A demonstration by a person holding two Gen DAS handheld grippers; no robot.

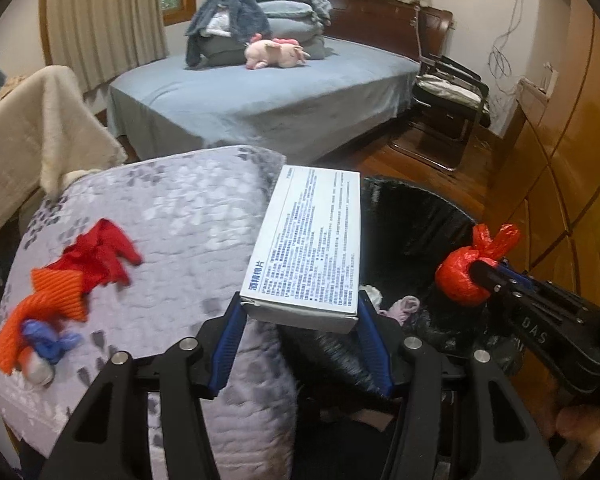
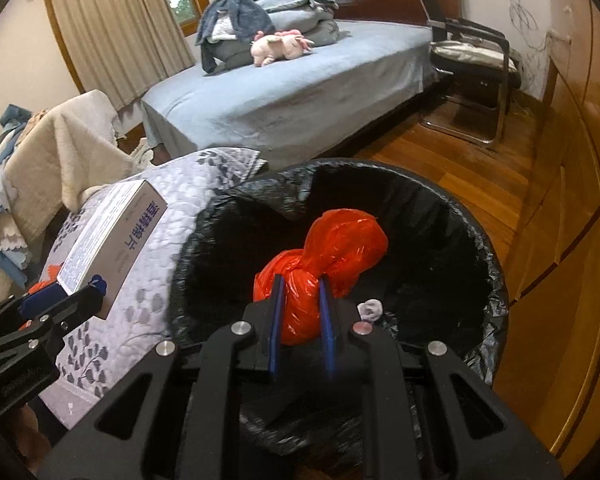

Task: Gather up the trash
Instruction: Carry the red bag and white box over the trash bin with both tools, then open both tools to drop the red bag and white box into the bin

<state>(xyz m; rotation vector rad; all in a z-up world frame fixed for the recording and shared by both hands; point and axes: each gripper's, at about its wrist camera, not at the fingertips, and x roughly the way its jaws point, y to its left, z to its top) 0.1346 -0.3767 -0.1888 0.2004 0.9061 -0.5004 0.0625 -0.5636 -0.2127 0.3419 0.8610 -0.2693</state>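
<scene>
The red bag, knotted at its neck, is held in the right tongs, which are nearly closed and pinch it just at the knot. In the right wrist view it hangs directly over the mouth of the bin, whose black liner is folded over the rim, so a release there would be expected to let it fall inside. The right hand is judged the nearer to the bin.

The box is clamped across its short end in the left tongs, which stand about half open on it. Its long axis runs forward, away from the tongs, and it is carried flat with the printed face up. In the left wrist view it lies over the line where the quilt meets the bin, so the bin opening lies to the right of the box; a further shift that way is judged necessary before it can be dropped cleanly.

Counted: one bin, one box, one red bag held. Inside the bin one pale crumpled piece can be seen. On the quilt are left one red rag, one orange knit piece and one blue wad; whether more lies beneath them cannot be told.
</scene>
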